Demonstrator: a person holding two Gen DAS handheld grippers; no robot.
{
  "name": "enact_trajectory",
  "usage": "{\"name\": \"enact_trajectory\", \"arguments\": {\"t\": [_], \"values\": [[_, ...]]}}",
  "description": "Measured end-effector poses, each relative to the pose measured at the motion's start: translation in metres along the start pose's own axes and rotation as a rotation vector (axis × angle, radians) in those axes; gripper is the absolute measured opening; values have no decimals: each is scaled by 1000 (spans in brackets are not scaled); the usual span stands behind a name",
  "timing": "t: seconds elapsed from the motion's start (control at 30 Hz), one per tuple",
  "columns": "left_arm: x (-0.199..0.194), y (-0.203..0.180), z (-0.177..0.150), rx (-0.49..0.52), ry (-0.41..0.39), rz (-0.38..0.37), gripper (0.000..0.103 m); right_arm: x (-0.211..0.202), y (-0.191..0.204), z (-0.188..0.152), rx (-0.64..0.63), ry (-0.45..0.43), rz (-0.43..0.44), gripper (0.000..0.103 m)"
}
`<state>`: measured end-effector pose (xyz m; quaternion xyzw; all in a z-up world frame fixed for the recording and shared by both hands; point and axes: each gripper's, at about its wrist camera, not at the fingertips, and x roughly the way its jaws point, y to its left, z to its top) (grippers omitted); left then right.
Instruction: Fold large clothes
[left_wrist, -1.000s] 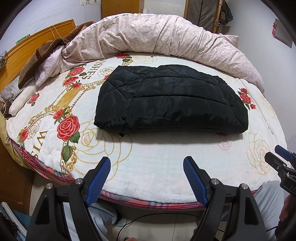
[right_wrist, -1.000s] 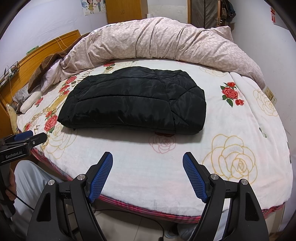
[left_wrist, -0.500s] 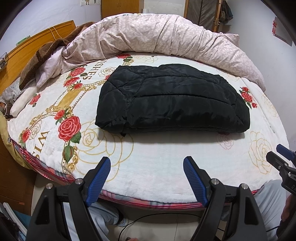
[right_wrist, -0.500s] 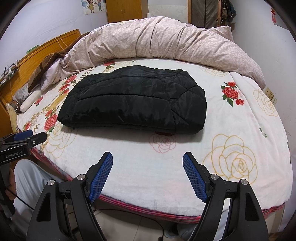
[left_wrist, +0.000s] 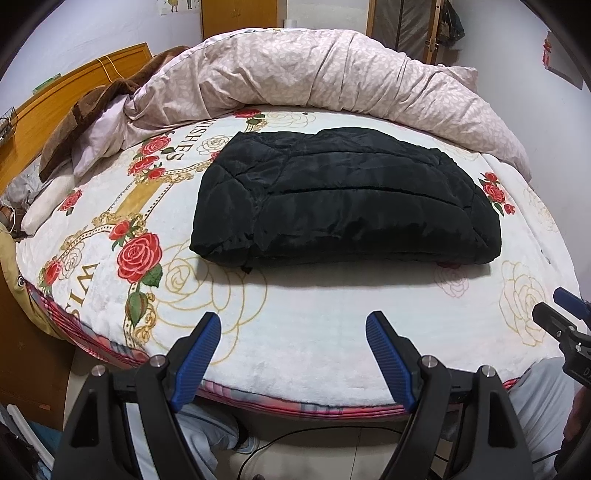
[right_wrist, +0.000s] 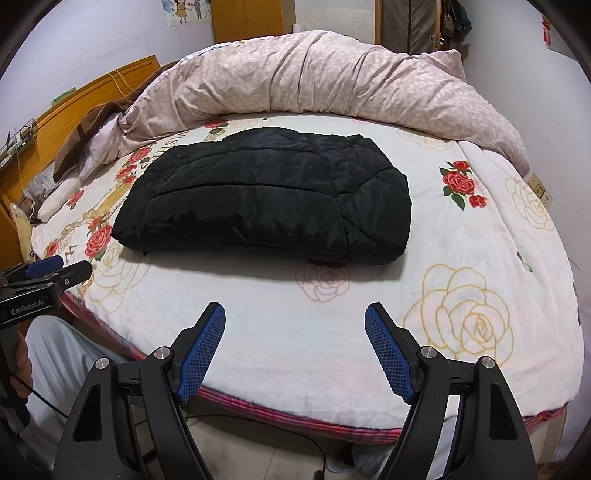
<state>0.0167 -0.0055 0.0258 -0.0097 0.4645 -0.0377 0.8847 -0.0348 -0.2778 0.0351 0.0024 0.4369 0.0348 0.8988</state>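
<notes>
A black quilted jacket (left_wrist: 343, 199) lies folded into a thick rectangle in the middle of the bed; it also shows in the right wrist view (right_wrist: 269, 199). My left gripper (left_wrist: 293, 328) is open and empty, held over the bed's near edge, well short of the jacket. My right gripper (right_wrist: 295, 317) is open and empty, also at the near edge and apart from the jacket. Each gripper shows at the side of the other's view: the right one (left_wrist: 561, 314) and the left one (right_wrist: 51, 269).
The bed has a white blanket with roses (left_wrist: 140, 254). A rumpled pink duvet (left_wrist: 314, 74) lies along the far side. Pillows (left_wrist: 59, 177) and a wooden headboard (left_wrist: 55, 96) are at the left. The bed's near edge (right_wrist: 332, 413) is just below my fingers. A cable lies on the floor.
Both grippers have pulled back and up very slightly from the bed; the jacket lies unchanged. Both stay open.
</notes>
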Motion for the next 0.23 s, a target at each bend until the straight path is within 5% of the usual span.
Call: {"name": "enact_trajectory", "arguments": {"t": [0.23], "values": [[2,2,0,-20,0,-6,83,0,-2,-1,3,1,-1,78]]}}
